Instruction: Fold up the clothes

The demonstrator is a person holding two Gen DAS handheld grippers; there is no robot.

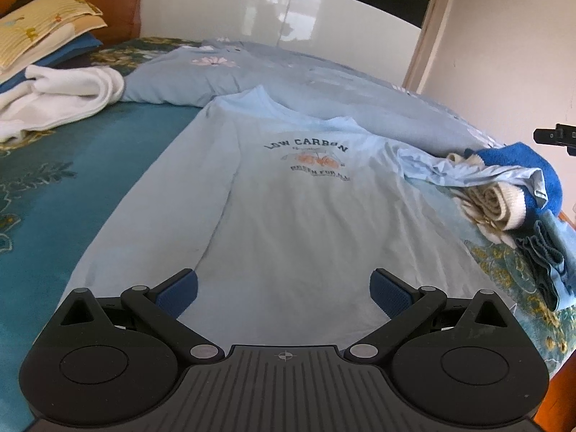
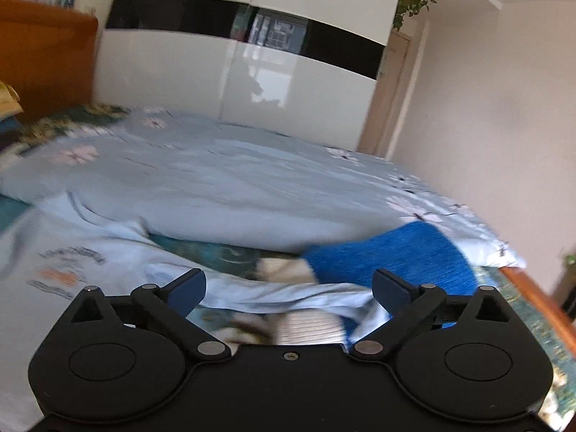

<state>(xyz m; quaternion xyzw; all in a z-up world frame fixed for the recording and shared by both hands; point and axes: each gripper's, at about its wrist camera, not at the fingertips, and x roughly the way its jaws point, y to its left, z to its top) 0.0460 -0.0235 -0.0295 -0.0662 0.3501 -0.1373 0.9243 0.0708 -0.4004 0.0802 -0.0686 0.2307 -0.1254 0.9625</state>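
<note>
- pale blue soft cotton shirt [image 1: 288, 216] lies flat, front up, on the bed [image 1: 43, 187], collar toward the far end.
- its print reads "low carbon"; the smaller lines below are hard to read.
- left claw [image 1: 284, 291] is released, blue ribbed pads wide apart over the shirt's hem, nothing between them.
- right claw [image 2: 288, 288] is released too, above a crumpled pile [image 2: 396, 255] of blue knit and cream cloth; that view is blurred.
- a white towel [image 1: 61, 97] lies bunched at left.

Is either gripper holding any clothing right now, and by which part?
Nothing is held. The left gripper stands open over the light blue shirt; the right gripper is open too.
</note>
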